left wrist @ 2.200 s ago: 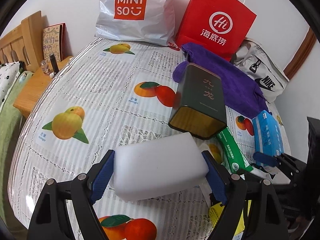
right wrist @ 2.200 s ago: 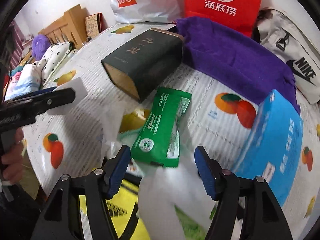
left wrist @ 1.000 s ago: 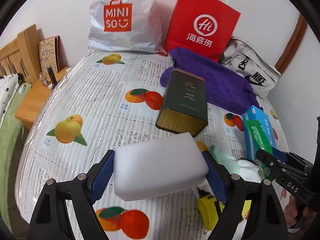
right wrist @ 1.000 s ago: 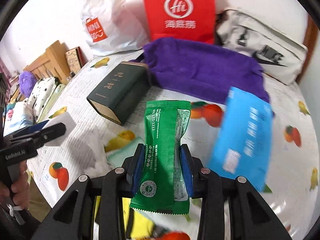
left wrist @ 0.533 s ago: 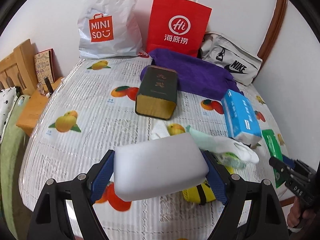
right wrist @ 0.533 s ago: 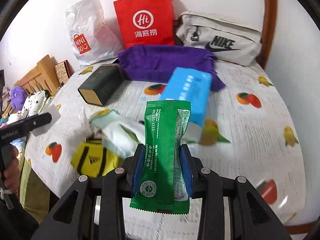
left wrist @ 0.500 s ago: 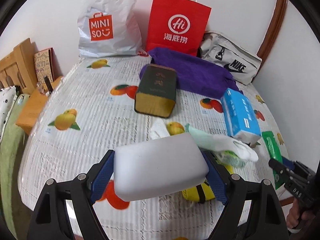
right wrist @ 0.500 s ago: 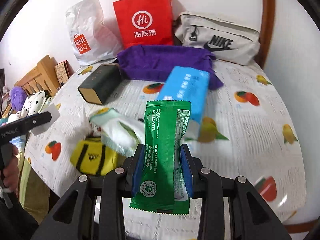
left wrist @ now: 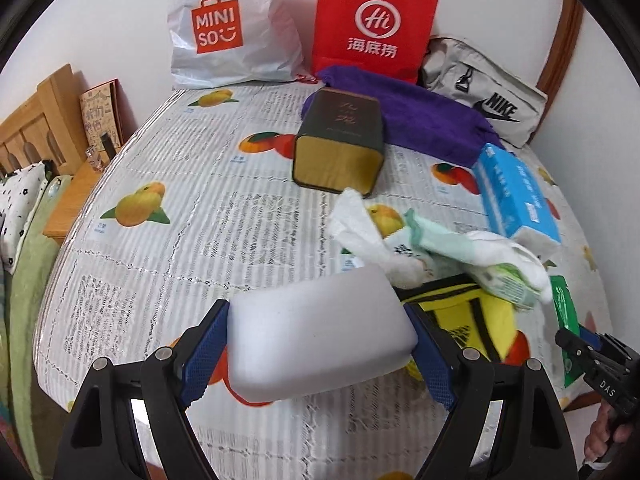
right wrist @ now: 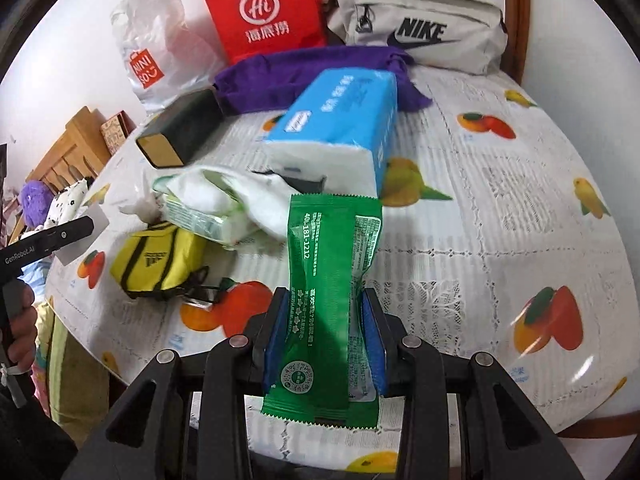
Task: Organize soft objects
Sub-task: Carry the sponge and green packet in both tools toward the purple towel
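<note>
My left gripper (left wrist: 316, 344) is shut on a white sponge block (left wrist: 320, 336) and holds it above the near edge of the fruit-print table (left wrist: 160, 280). My right gripper (right wrist: 324, 336) is shut on a green packet (right wrist: 332, 280) and holds it upright above the table's near right part. The green packet also shows at the right of the left wrist view (left wrist: 564, 320). On the table lie a blue tissue pack (right wrist: 340, 120), a white and green wipes pack (right wrist: 216, 204), a yellow pouch (right wrist: 156, 260) and a purple towel (right wrist: 296, 68).
A dark green tin (left wrist: 340, 144) lies mid-table. A red paper bag (left wrist: 372, 20), a white Miniso bag (left wrist: 228, 28) and a grey Nike bag (left wrist: 488, 100) stand along the back wall. A wooden bedside stand (left wrist: 76, 196) and bedding are at the left.
Both grippers have moved nearer to the table and the pile of soft things, each still holding its object. The grips have not changed.
</note>
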